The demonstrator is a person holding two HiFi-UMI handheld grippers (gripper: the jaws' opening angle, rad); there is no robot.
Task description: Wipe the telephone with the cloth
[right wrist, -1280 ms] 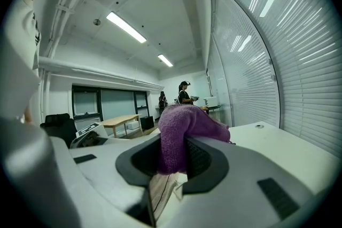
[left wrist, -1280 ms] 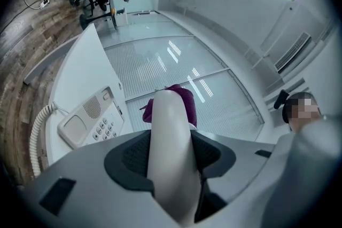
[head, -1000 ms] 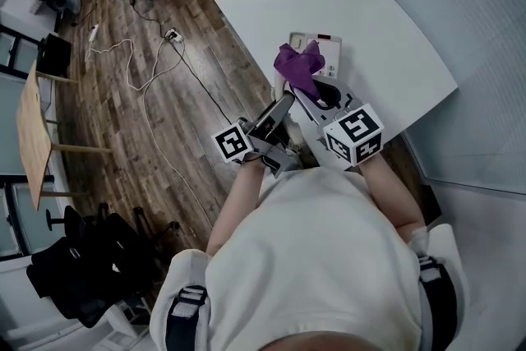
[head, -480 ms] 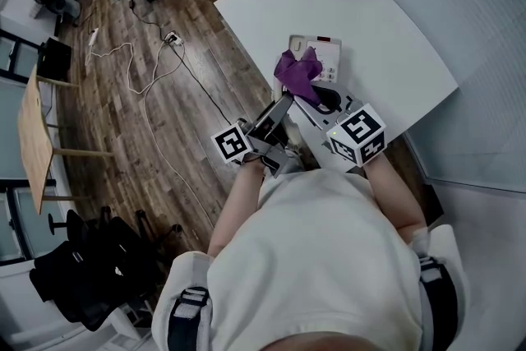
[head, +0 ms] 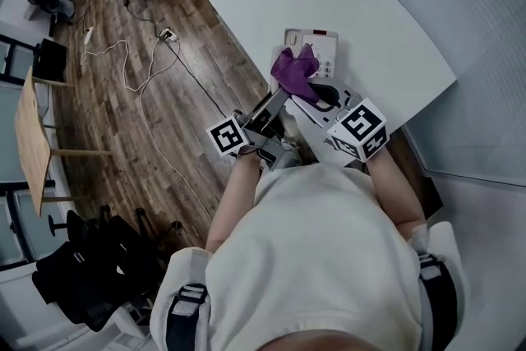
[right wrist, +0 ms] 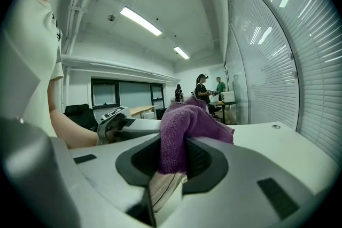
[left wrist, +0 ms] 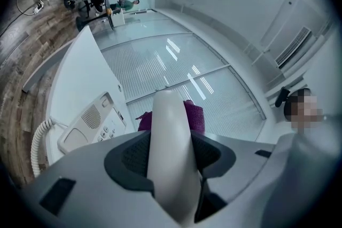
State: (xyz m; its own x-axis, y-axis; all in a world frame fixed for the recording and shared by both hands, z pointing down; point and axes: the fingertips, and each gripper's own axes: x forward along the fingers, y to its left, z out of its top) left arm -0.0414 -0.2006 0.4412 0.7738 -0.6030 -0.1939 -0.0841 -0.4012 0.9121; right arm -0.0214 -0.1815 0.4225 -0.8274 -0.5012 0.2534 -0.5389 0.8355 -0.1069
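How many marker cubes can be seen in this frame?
2. One marker cube sits on the left tongs, which hold the handset; the other sits on the right tongs, which grip the purple cloth. No others show.

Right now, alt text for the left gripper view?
The left tool grips a white handset, with a purple cloth just behind its far end. The telephone base lies at left on a white table.

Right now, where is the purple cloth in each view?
Head view: purple cloth, centre, overlapping the telephone base.
Left gripper view: purple cloth lower centre, peeking from behind the handset.
Right gripper view: purple cloth centre, clamped in the right gripper.
Shared landmark: the white table.
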